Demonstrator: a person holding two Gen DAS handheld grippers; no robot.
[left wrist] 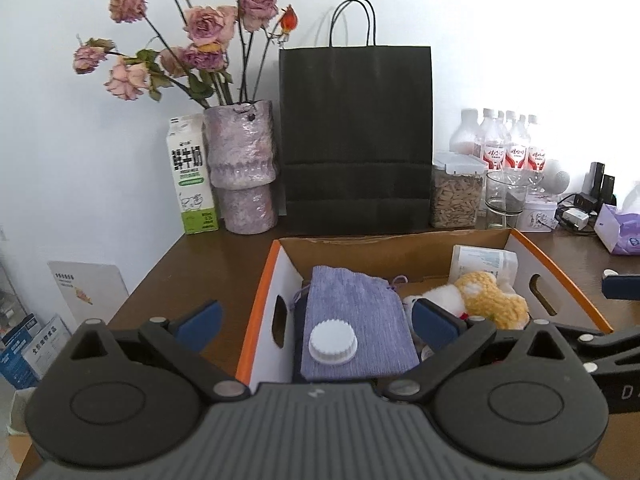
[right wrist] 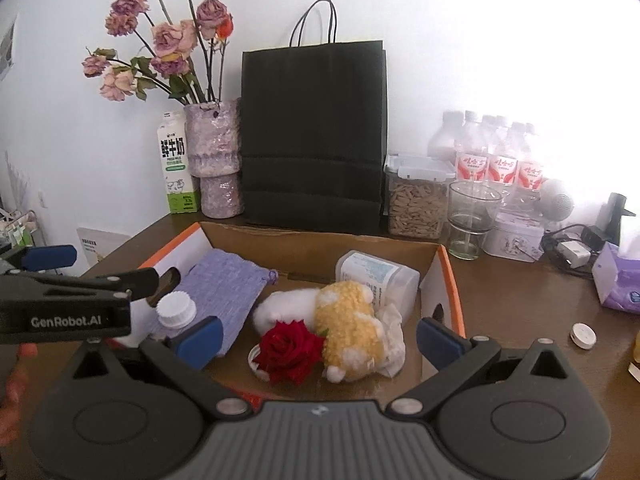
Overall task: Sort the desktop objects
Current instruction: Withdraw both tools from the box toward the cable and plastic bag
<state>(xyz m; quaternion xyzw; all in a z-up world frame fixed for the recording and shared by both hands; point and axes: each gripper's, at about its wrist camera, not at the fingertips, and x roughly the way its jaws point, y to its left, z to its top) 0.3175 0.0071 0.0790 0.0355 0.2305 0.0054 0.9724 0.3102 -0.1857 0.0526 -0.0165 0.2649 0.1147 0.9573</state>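
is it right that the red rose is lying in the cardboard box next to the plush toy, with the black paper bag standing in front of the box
Not quite. The red rose does lie in the cardboard box next to the plush toy, but the black paper bag stands behind the box, against the wall, not in front of it. The right wrist view shows this.

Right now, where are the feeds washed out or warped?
Left wrist: wall behind the water bottles is blown out; fisheye bends the box rim. Right wrist: glare whitens the upper right, fading the bottles; the black bag stays clear.
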